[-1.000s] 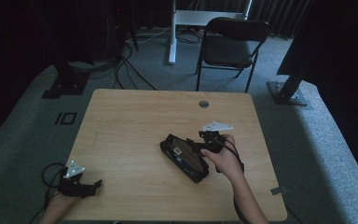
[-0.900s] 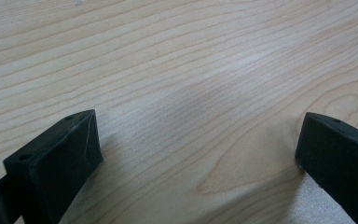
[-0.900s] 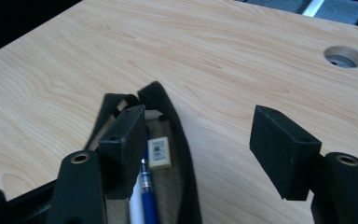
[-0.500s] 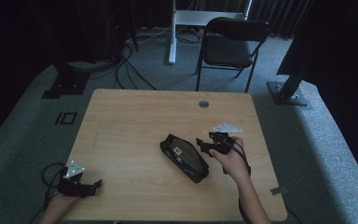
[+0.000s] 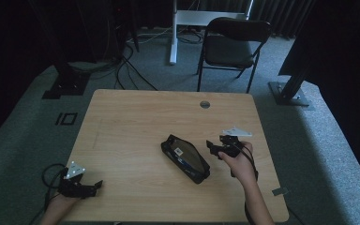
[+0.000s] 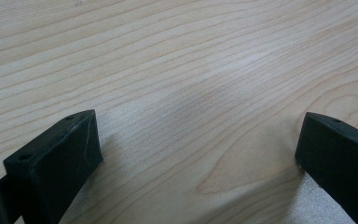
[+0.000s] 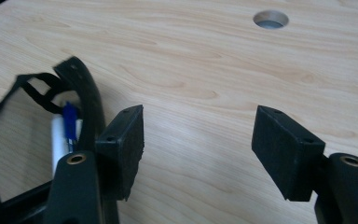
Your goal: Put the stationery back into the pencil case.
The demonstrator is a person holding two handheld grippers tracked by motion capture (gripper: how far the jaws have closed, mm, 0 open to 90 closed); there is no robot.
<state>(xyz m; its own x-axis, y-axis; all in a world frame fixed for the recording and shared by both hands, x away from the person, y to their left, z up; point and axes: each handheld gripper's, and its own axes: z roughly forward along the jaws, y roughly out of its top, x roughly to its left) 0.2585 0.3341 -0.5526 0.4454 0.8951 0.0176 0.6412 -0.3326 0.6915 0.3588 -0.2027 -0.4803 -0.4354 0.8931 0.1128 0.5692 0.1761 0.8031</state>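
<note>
While the black case lies slantwise on the wooden table, a little right of centre in the high view, the right gripper sits just beside its upper right edge, apart from it, jaws wide with only bare wood between them. In the right gripper view the case's dark rim curves up at the left, outside the left jaw, with a white and blue item inside. The left gripper rests at the lower left of the high view, well apart from the case, its jaws spread wide over bare tabletop
</note>
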